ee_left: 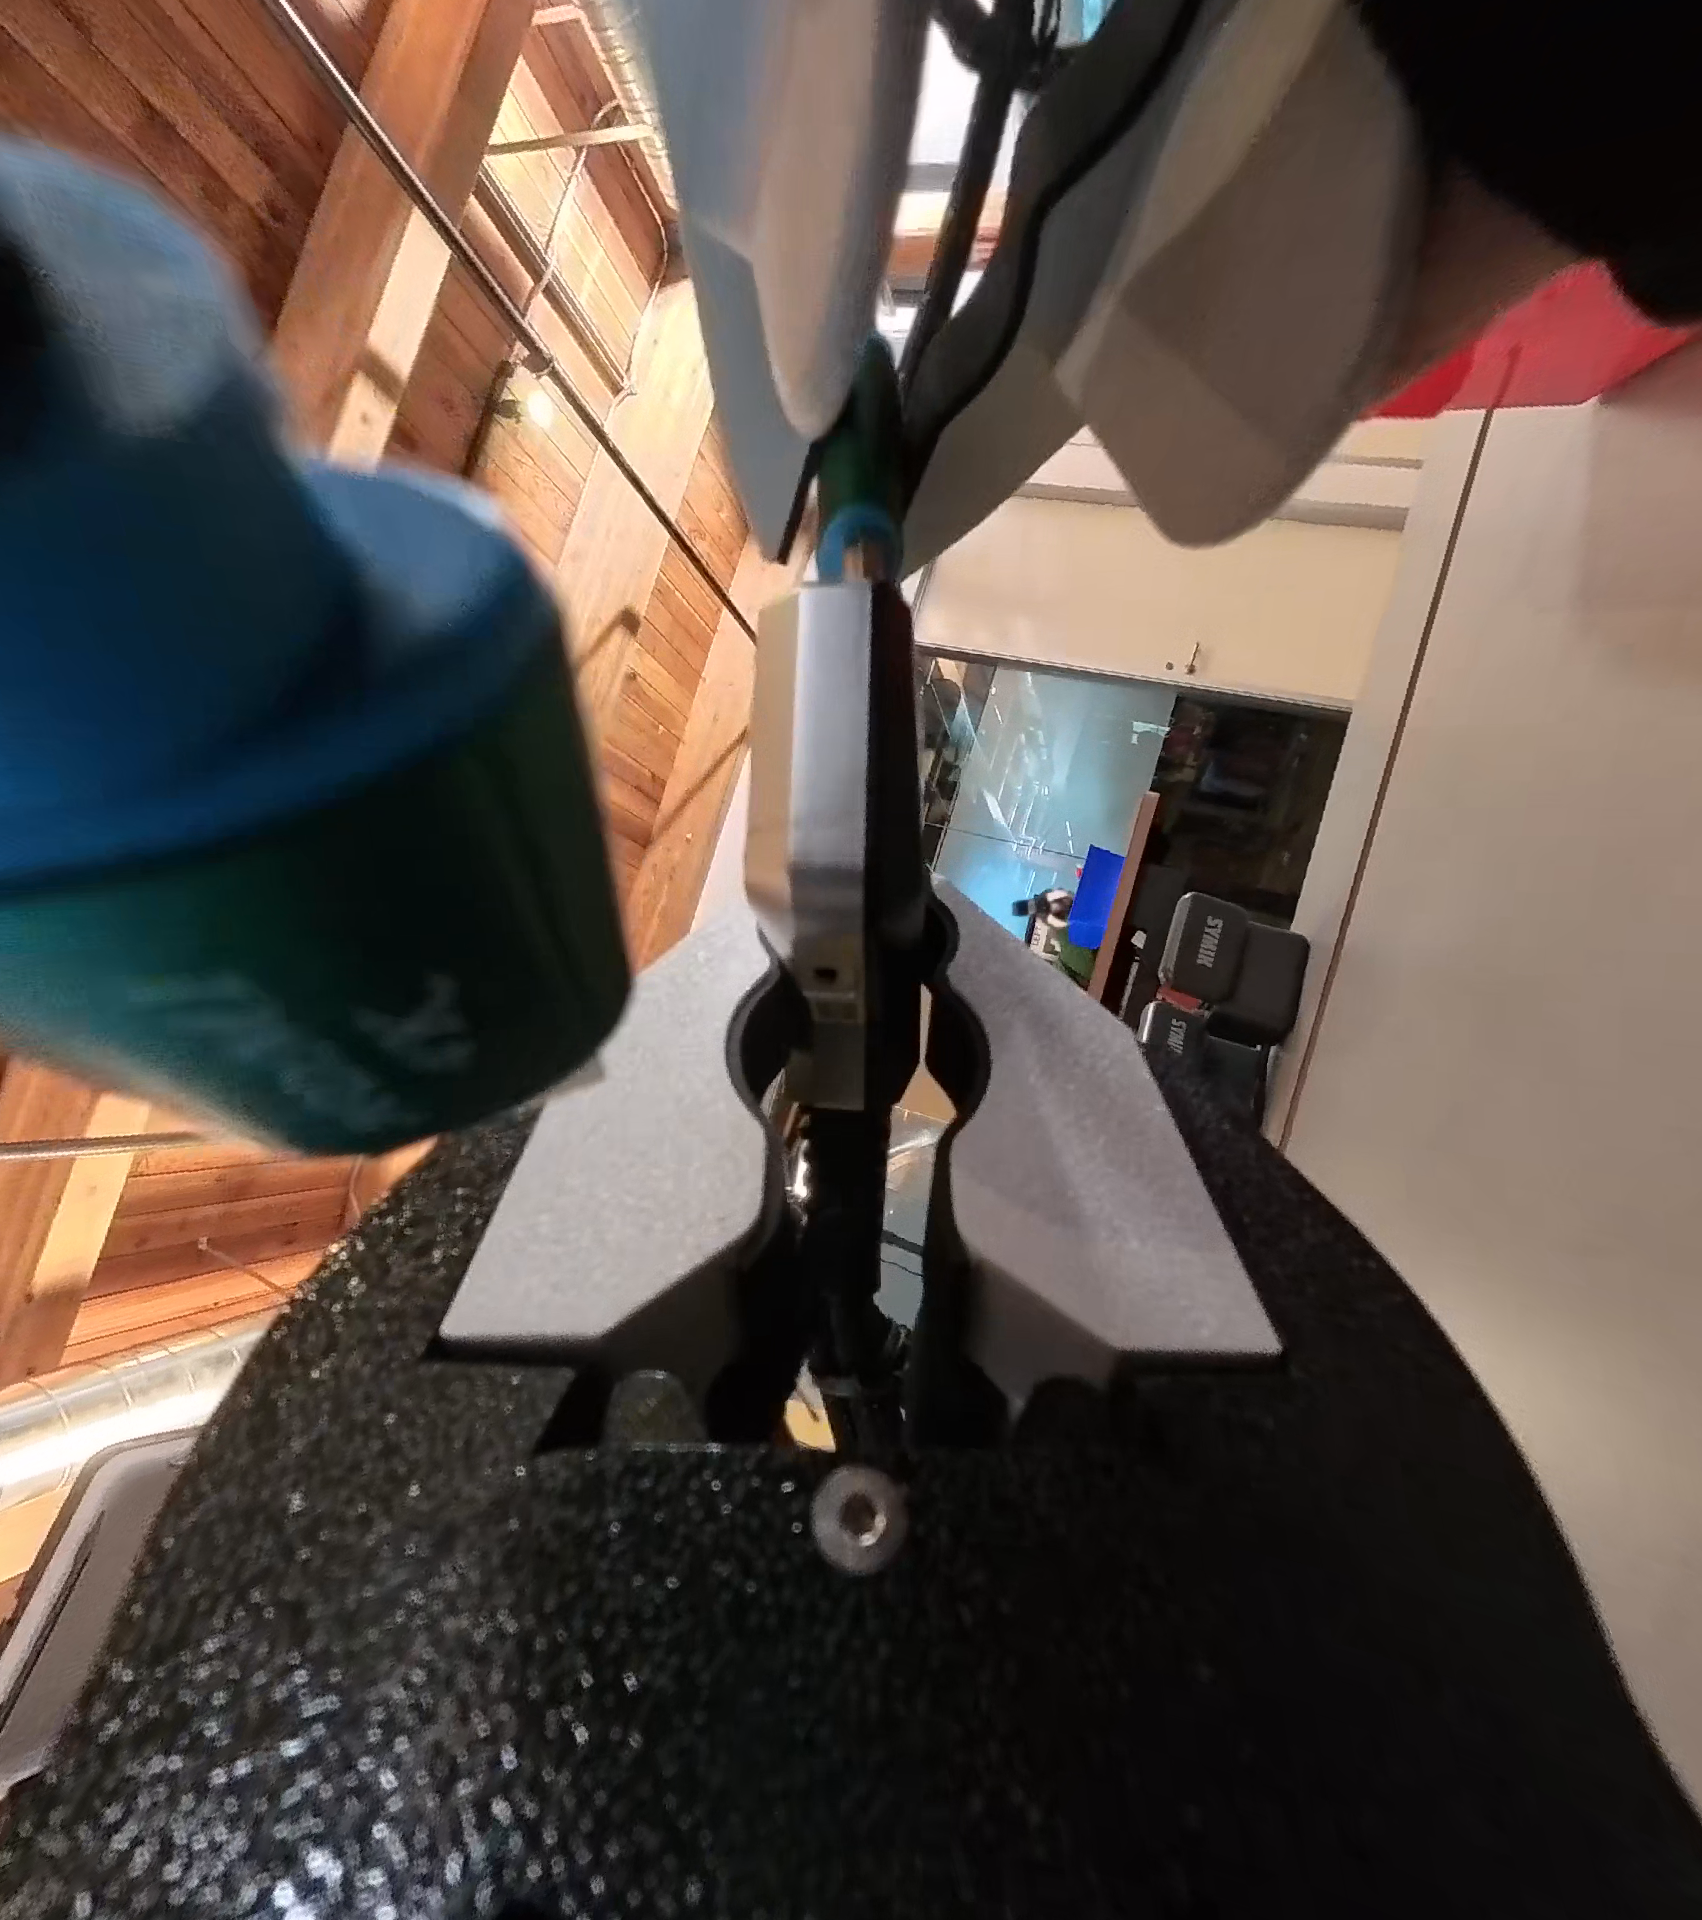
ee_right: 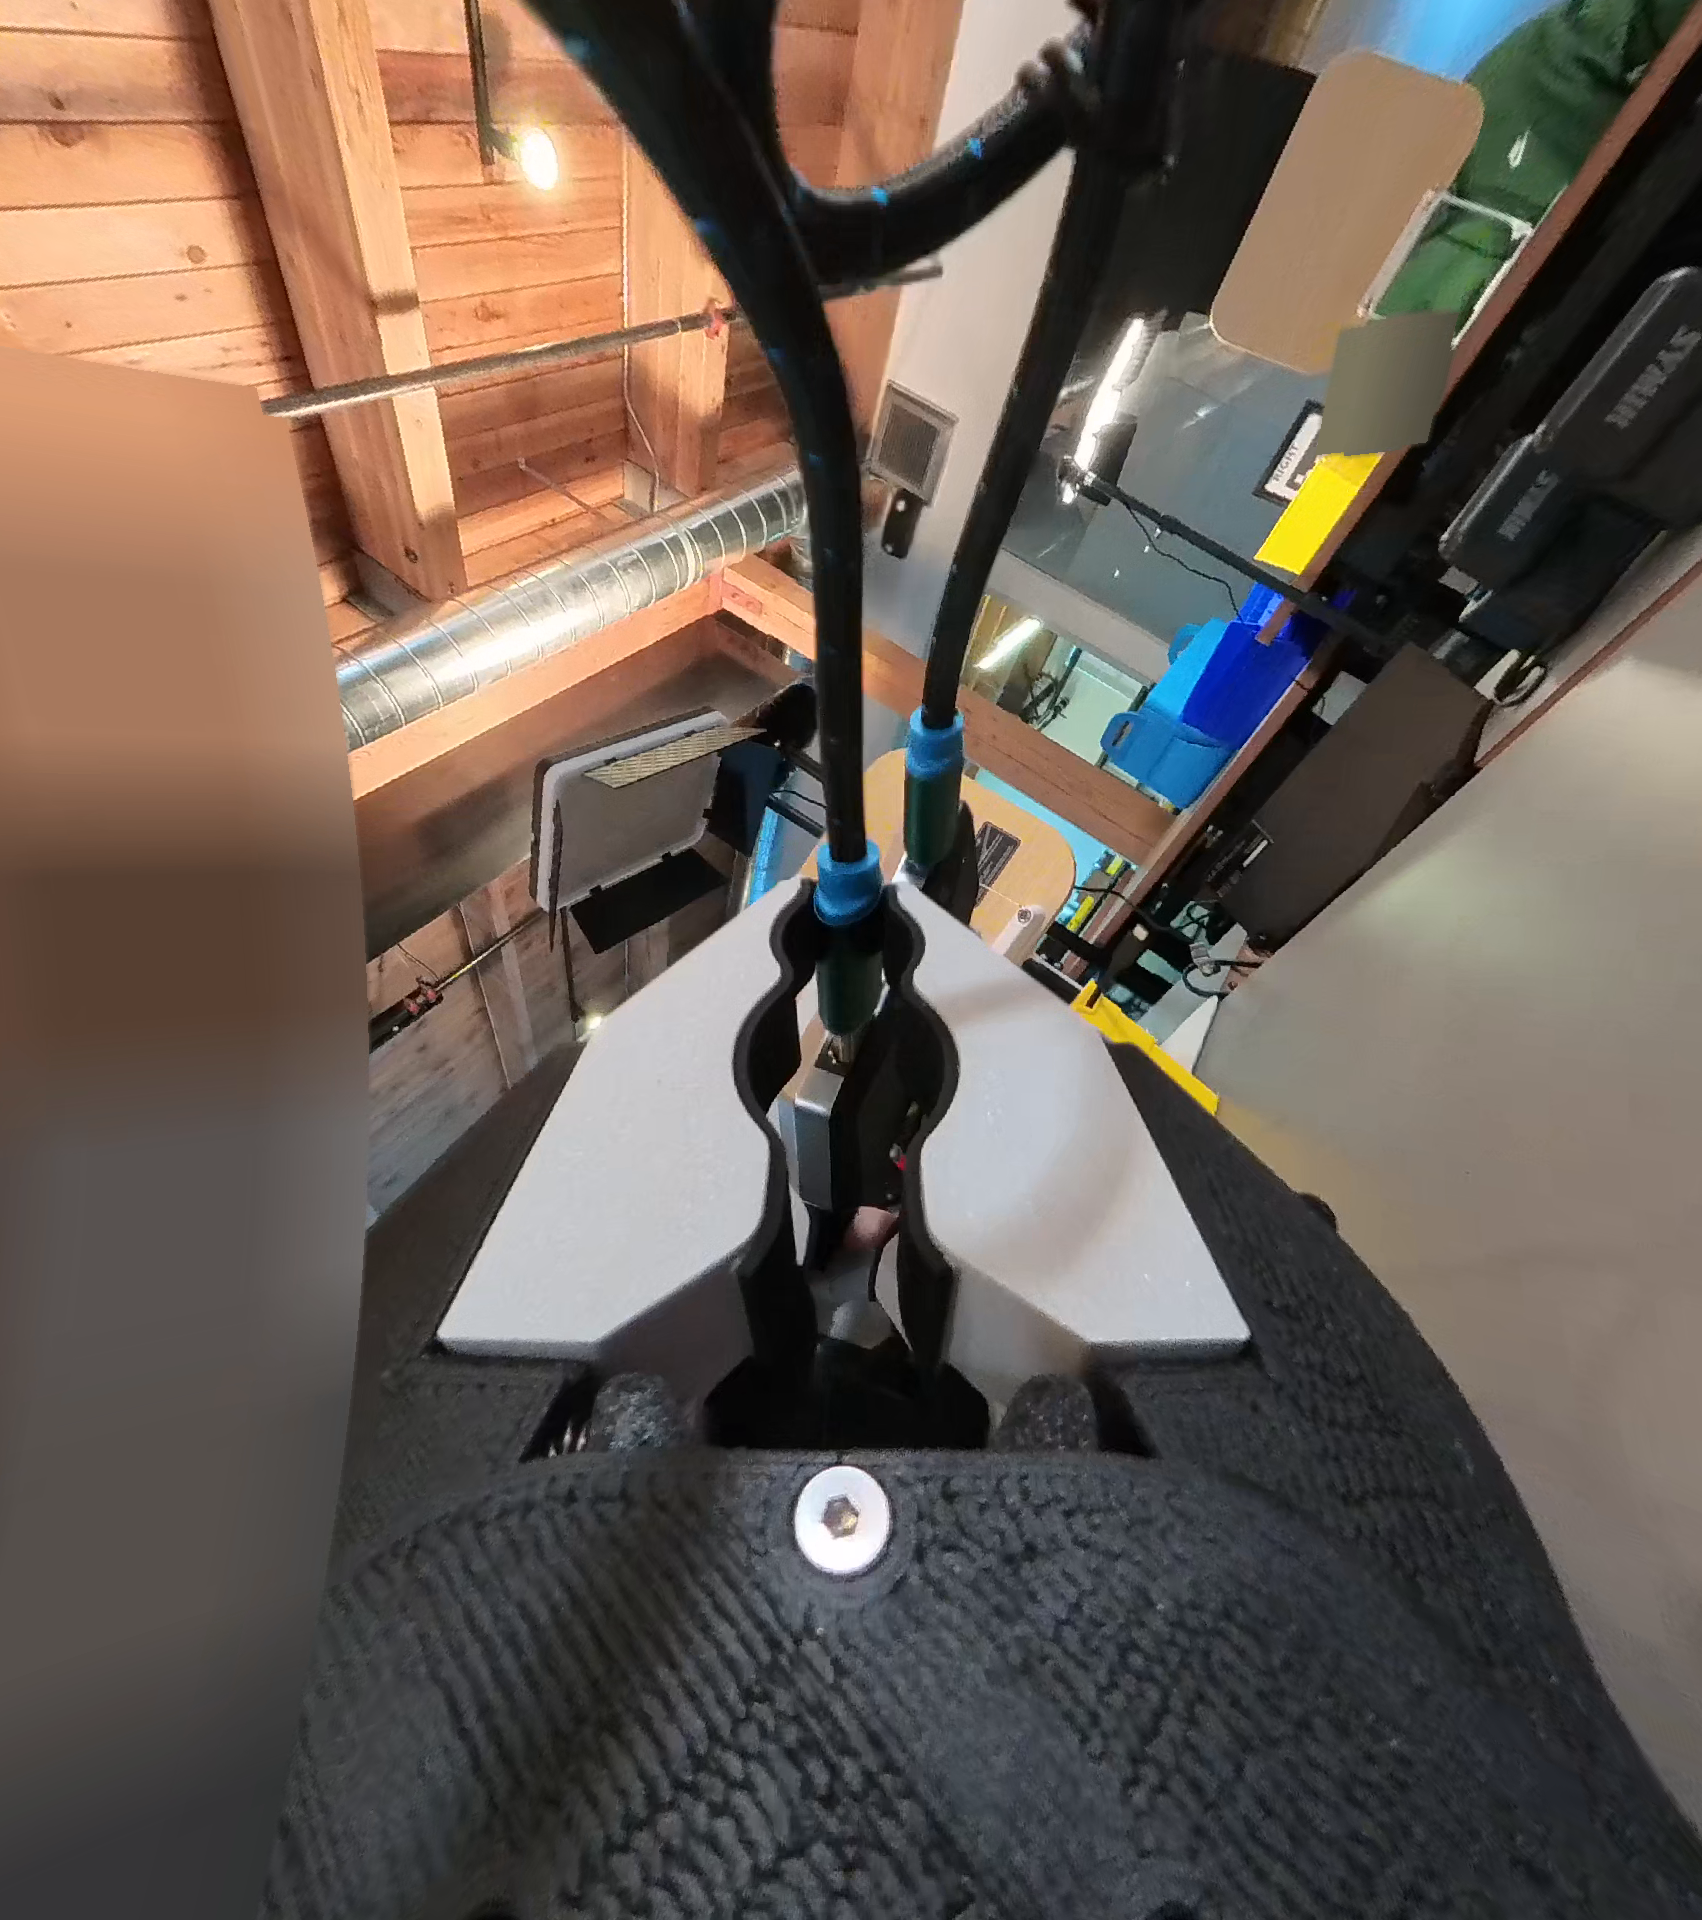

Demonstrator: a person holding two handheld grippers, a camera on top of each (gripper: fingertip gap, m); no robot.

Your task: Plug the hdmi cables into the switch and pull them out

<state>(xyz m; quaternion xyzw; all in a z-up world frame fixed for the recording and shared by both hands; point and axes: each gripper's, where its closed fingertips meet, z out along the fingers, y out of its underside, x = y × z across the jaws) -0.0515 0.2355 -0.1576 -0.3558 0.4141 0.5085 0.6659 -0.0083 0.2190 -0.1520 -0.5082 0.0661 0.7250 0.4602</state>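
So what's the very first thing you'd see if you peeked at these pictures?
Probably the silver switch pinched in the left gripper, held up in mid-air. In the right wrist view, two black cables hang down to it, and the right gripper squeezes the green plug of one.

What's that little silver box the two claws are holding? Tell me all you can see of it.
The switch is a small, flat box, silver on its edge and black on one face, likely metal. The left gripper clamps one end; the right gripper grips a cable's green plug at the other end. A second cable meets it alongside. It is held in the air, touching no surface.
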